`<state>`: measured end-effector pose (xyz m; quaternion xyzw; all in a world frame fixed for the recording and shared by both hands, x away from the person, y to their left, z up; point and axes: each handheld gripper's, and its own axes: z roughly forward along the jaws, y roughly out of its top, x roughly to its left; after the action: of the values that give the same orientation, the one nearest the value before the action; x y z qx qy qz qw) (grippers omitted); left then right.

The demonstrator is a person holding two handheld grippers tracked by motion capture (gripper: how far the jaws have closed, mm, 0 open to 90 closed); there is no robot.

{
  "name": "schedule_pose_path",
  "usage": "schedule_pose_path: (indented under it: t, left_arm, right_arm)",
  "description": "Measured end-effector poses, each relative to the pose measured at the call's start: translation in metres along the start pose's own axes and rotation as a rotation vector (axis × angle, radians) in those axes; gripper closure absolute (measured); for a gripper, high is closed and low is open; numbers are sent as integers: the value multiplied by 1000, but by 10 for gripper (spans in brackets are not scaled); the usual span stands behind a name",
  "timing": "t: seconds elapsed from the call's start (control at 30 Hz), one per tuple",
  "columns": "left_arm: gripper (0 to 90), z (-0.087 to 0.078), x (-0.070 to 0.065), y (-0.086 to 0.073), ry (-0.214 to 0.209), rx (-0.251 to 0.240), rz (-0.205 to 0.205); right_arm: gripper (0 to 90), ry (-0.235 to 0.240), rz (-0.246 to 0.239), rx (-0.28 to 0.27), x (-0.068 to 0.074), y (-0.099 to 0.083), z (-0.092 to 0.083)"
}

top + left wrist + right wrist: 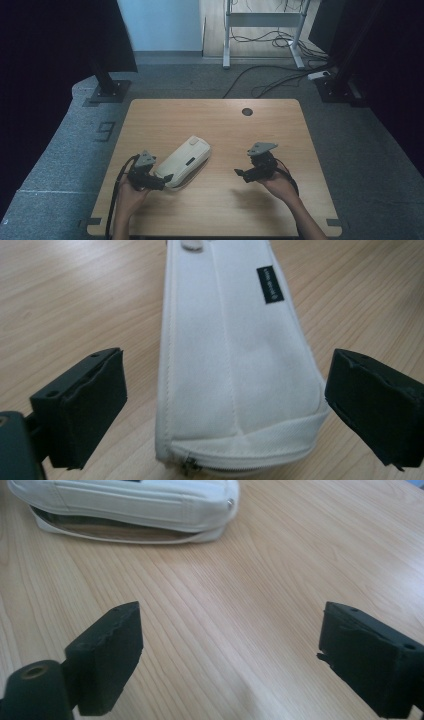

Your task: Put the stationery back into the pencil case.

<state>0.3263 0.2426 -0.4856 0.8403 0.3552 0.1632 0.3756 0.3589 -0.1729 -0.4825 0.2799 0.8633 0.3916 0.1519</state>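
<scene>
While the white pouch (183,161) lies flat left of centre on the wooden table (280,125), I see my left gripper (167,179) spread wide around its near end without touching, and my right gripper (237,172) wide and empty, lower right.

The pouch (235,365) at frame centre is white woven cloth, matt, with stitched seams, a small black fabric label (270,285) and a metal zip pull (187,465). The bench (240,610) is pale wood, smooth, with fine grain. The pads (107,655) look matt black rubber.
</scene>
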Motion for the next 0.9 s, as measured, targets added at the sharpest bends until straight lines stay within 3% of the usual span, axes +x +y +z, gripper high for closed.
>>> schedule_pose_path:
  t: [0.3, 0.5, 0.63, 0.9]
  left_arm:
    - [4, -12, 11, -21, 33, -18, -29]
    - [0, -15, 16, -41, 58, 10, -33]
    - [0, -13, 20, -52, 61, 38, -45]
    - [0, 1, 24, -75, 90, 140, -55]
  right_arm:
    - [0, -52, 61, -7, -12, -29, -18]
    - [0, -81, 104, -26, -16, -48, -30]
    - [0, -98, 129, -28, -16, -62, -33]
    - [0, -119, 170, -6, -17, -92, -30]
